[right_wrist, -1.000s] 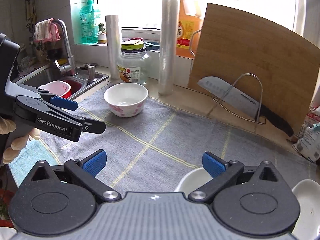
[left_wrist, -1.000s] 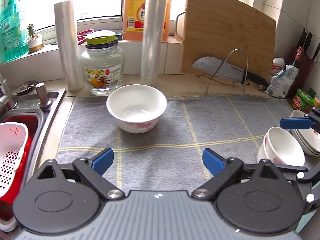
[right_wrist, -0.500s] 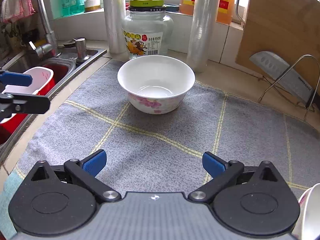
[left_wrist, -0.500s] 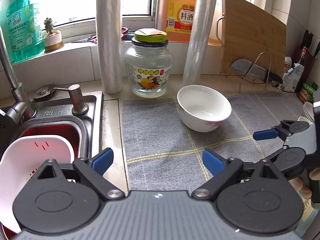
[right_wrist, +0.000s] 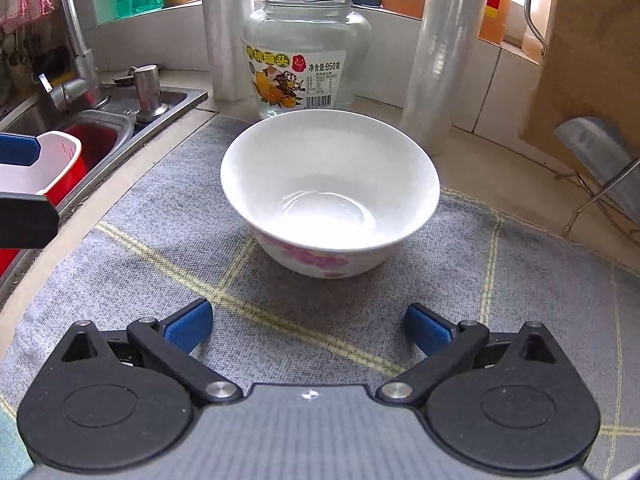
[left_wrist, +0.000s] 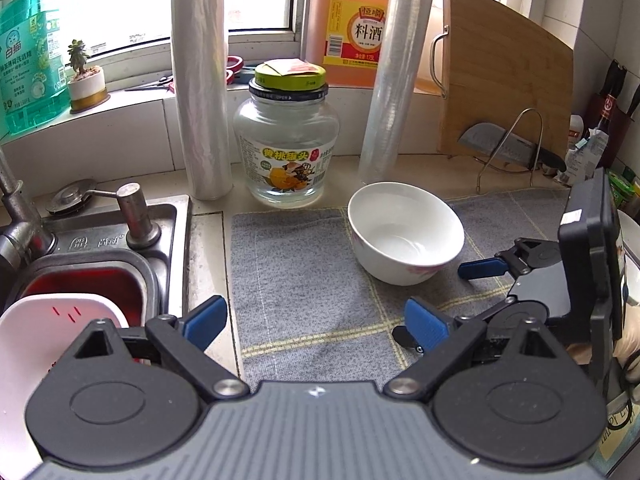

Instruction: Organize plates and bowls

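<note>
A white bowl (right_wrist: 330, 194) with pink flowers on its side stands upright and empty on the grey mat (right_wrist: 160, 240). My right gripper (right_wrist: 308, 324) is open just short of the bowl, nothing between its blue pads. In the left wrist view the same bowl (left_wrist: 404, 232) sits right of centre, and my left gripper (left_wrist: 316, 320) is open over the mat's left edge, holding nothing. The right gripper (left_wrist: 472, 284) shows there at the bowl's right side. A white dish edge (left_wrist: 630, 228) peeks out behind it at far right.
A glass jar (left_wrist: 286, 140) with a green lid, two plastic-wrap rolls (left_wrist: 202, 92), a wooden cutting board (left_wrist: 504, 76) and a cleaver on a wire stand (left_wrist: 508, 148) line the back. The sink (left_wrist: 92, 264) with a red-and-white colander (left_wrist: 48, 332) lies to the left.
Both grippers have swung left. The right one dropped and closed in on the flowered bowl, which now fills its view. The left one now looks over the sink edge.
</note>
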